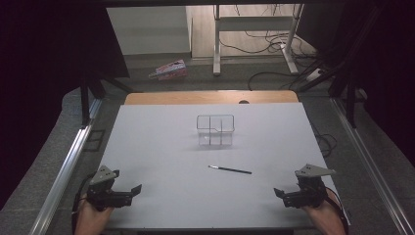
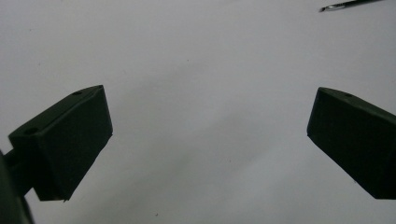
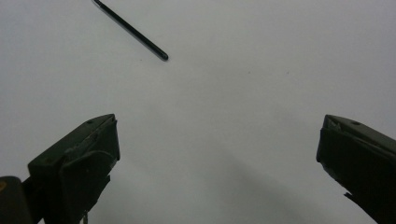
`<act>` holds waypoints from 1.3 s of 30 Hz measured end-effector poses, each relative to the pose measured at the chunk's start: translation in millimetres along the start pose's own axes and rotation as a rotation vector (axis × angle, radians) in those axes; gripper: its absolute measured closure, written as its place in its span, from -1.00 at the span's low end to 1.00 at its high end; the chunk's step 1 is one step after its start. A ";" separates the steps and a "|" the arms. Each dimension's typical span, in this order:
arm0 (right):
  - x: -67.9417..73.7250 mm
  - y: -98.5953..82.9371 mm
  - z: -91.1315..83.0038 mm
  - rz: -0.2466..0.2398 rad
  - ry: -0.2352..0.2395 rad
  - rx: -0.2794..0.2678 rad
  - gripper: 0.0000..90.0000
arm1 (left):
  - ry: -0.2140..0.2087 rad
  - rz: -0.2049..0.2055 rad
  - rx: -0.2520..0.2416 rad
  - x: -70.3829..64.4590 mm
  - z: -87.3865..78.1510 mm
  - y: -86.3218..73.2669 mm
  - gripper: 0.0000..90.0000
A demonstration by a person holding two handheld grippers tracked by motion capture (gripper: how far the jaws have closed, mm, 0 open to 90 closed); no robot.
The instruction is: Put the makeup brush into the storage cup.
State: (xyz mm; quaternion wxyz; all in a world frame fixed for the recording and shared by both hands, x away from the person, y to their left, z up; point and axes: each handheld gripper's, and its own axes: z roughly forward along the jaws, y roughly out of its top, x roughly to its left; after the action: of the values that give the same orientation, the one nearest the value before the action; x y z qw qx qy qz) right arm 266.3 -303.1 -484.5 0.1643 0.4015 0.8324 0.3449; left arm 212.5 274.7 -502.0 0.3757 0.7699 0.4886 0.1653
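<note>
A thin black brush (image 1: 230, 170) lies flat on the white table (image 1: 161, 147), a little in front of a clear plastic organizer (image 1: 215, 130) with compartments. In the left gripper view the brush's metal tip (image 2: 348, 5) shows at the top right; in the right gripper view the brush handle (image 3: 133, 31) runs across the upper left. My left gripper (image 1: 134, 190) rests at the table's front left corner, open, nothing between its jaws (image 2: 208, 135). My right gripper (image 1: 279, 192) sits at the front right, also open and empty (image 3: 217, 154).
A wooden strip (image 1: 210, 97) borders the table's far edge. Metal rails (image 1: 63, 171) run along both sides. Beyond the table stand a desk frame (image 1: 254, 29), floor cables and a pink box (image 1: 169, 70).
</note>
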 end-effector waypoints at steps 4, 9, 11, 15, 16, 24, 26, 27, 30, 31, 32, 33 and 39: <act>3.0 1.0 -0.3 -0.016 -0.001 0.014 -1.00 | -0.006 -0.009 -0.005 1.2 0.4 0.2 -0.99; 4.1 3.5 -0.3 -0.031 -0.006 0.023 -1.00 | -0.006 0.000 -0.002 0.3 1.0 0.6 -0.99; 4.3 5.3 0.7 -0.044 -0.010 0.036 -1.00 | -0.005 -0.004 -0.004 1.1 0.8 -0.1 -0.99; 5.4 8.9 3.5 -0.069 -0.009 0.062 -1.00 | -0.004 -0.007 -0.002 1.6 0.5 -0.7 -0.99; 5.7 9.8 4.0 -0.069 -0.008 0.068 -1.00 | -0.003 -0.007 -0.003 1.6 0.7 -0.6 -0.99; 2.9 13.9 6.7 -0.075 -0.001 0.094 -1.00 | 0.001 -0.002 0.000 1.6 1.2 -0.7 -0.99; 3.1 15.7 6.8 -0.075 0.001 0.098 -1.00 | 0.001 -0.004 -0.002 1.9 1.0 -0.9 -0.99; 3.3 16.8 6.8 -0.078 0.000 0.102 -1.00 | 0.001 -0.004 -0.002 2.0 1.0 -1.0 -0.99; 4.1 19.5 7.3 -0.088 0.001 0.115 -1.00 | 0.004 -0.003 0.000 2.2 0.8 -1.5 -0.99; 4.7 20.4 7.8 -0.084 0.000 0.120 -1.00 | 0.004 -0.004 0.001 2.4 0.9 -1.8 -0.99; 4.4 21.3 8.3 -0.091 -0.001 0.123 -1.00 | 0.003 -0.005 0.003 2.5 0.8 -2.0 -0.99; 4.5 22.3 8.7 -0.091 -0.001 0.127 -1.00 | 0.005 -0.005 0.003 2.8 0.7 -2.1 -0.99; 6.4 30.3 11.6 -0.099 0.001 0.149 -1.00 | 0.001 -0.002 0.004 2.6 1.8 -2.6 -0.99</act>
State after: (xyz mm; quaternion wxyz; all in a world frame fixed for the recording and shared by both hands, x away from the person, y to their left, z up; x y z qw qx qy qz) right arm 285.5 -279.6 -471.3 0.1501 0.3707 0.8748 0.2736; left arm 213.2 276.8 -505.4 0.3743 0.7701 0.4897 0.1643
